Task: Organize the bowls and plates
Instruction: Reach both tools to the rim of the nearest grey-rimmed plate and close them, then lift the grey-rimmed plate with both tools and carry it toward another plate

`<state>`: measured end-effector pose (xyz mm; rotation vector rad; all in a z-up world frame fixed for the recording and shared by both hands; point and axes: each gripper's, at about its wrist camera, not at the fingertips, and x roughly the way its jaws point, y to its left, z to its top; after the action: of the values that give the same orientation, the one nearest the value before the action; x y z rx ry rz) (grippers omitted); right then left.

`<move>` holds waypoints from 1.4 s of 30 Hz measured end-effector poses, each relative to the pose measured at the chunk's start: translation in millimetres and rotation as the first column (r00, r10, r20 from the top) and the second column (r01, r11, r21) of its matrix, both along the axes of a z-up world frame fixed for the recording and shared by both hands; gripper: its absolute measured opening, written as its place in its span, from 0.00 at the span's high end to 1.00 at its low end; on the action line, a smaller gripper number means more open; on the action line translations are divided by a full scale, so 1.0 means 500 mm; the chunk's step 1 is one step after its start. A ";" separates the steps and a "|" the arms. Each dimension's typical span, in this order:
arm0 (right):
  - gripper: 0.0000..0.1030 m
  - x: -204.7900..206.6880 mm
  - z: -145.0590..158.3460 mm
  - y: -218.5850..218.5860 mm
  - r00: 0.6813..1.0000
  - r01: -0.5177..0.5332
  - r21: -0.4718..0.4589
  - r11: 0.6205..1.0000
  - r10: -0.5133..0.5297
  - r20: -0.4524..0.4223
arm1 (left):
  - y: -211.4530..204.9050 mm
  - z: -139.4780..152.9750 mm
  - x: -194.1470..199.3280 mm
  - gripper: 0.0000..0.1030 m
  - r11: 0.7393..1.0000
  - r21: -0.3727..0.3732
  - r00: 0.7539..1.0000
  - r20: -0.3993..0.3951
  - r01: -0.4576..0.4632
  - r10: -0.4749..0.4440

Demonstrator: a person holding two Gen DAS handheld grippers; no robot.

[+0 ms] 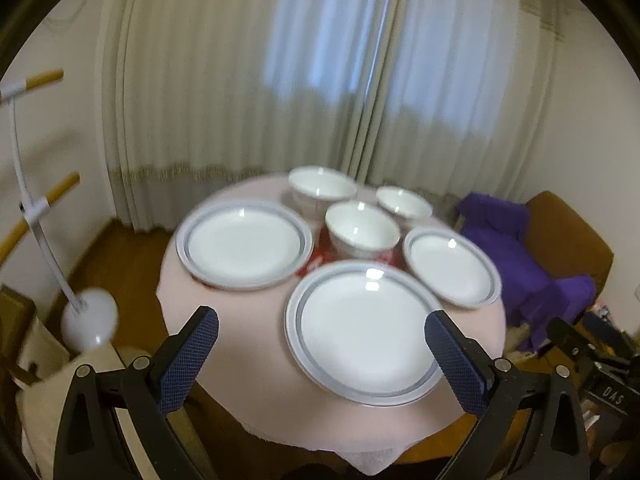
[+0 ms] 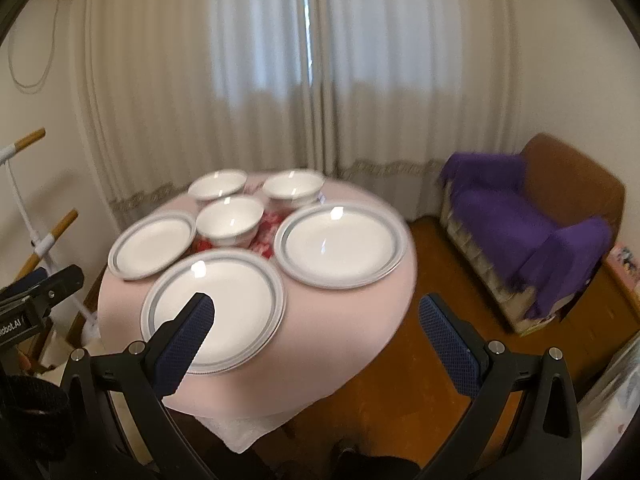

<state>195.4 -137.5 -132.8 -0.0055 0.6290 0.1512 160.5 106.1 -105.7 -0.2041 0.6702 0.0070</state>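
On table: round table w/ pink cloth holds 3 plates + 3 bowls, all upright, none stacked.
Near plate: near plate sits at the table's front edge, closest to both grippers.
Left plate: left plate lies beside the near one, apart from it.
Right plate: right plate lies on the other side, just beside the front bowl.
Bowls: front bowl in the middle, back-left bowl and back-right bowl behind it, on a red patterned mat.
L gripper: left gripper hovers over the near plate, jaws spread wide, nothing held.
R gripper: right gripper above the table's front edge, jaws wide apart, empty.
L view only: white lamp-like base on a curved stem.
R view only: full armchair w/ purple throw, wood floor.
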 end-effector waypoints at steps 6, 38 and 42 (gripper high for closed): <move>0.15 0.072 -0.080 0.024 0.989 -0.067 0.053 0.996 0.073 -0.128 | 0.039 -0.036 0.079 0.02 1.000 -0.025 0.997 -0.078 -0.013 0.011; 0.84 0.247 -0.250 0.041 0.901 -0.184 0.337 0.923 0.295 -0.317 | 0.041 -0.219 0.329 0.38 1.000 -0.005 0.968 -0.251 0.030 -0.030; 0.84 0.242 -0.250 0.042 0.909 -0.181 0.332 0.926 0.286 -0.303 | 0.036 -0.219 0.325 0.53 0.999 0.022 0.969 -0.248 0.027 -0.021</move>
<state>316.2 -116.5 -257.8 0.2424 0.9548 0.4907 323.2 124.2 -215.4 -0.1722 0.9216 0.0178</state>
